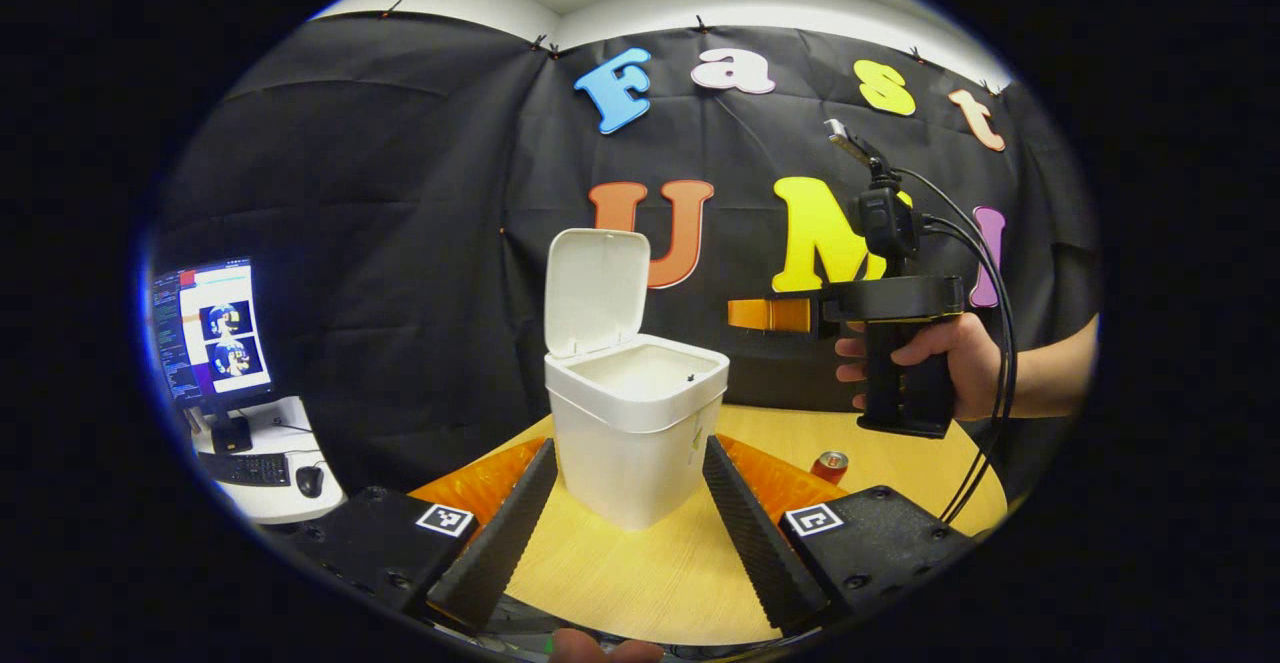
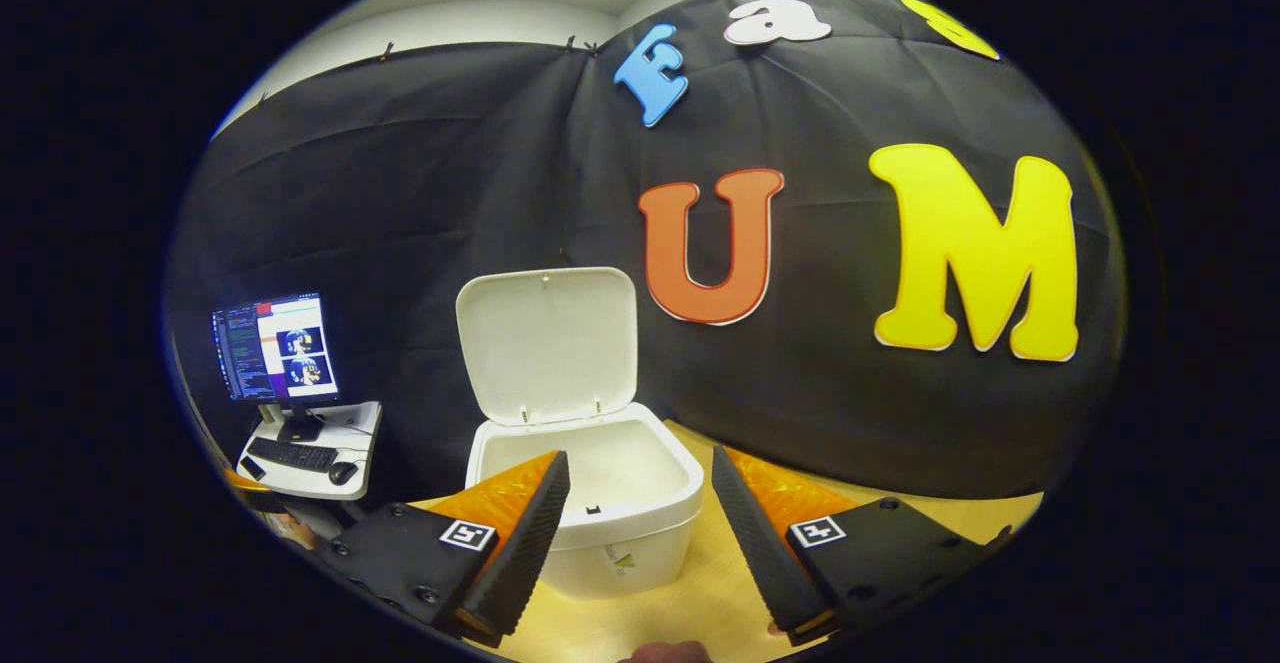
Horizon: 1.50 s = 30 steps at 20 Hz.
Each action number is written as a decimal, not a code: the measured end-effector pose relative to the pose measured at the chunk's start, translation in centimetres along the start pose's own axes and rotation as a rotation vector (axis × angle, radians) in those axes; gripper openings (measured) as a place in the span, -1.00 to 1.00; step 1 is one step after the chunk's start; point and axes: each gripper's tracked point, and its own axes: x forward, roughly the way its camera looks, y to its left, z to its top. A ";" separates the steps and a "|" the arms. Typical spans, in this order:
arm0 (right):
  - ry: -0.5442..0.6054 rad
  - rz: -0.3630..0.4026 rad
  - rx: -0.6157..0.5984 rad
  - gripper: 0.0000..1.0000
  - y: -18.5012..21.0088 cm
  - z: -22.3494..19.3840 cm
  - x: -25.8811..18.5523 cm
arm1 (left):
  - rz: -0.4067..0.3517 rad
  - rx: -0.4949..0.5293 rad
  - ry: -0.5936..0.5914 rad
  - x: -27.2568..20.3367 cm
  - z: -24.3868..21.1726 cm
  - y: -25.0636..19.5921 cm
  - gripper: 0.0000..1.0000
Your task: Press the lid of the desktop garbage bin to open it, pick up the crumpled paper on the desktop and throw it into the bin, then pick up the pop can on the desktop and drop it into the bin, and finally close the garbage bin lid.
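The white garbage bin [image 1: 635, 423] stands on the wooden table [image 1: 650, 583] with its lid [image 1: 597, 291] swung up and upright. My left gripper [image 1: 628, 443] is open, low at the table, and the bin sits beyond its fingertips. A red pop can [image 1: 829, 466] lies on the table to the right of the bin. A hand holds my right gripper [image 1: 735, 313] up in the air to the right of the bin, above rim height, pointing toward it. In the right gripper view the right gripper [image 2: 638, 455] is open and looks down at the open bin [image 2: 585, 503] and its raised lid [image 2: 548, 343].
A monitor [image 1: 212, 331], keyboard [image 1: 245, 467] and mouse [image 1: 310, 481] sit on a small white side table at the left. Cables [image 1: 1000, 343] hang from the right gripper. The black cloth wall closes off the back, close behind the bin.
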 end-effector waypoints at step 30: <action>0.157 -0.630 0.071 0.83 -19.4 -16.1 -30.6 | -0.498 0.194 0.107 11.1 -13.6 -23.9 0.95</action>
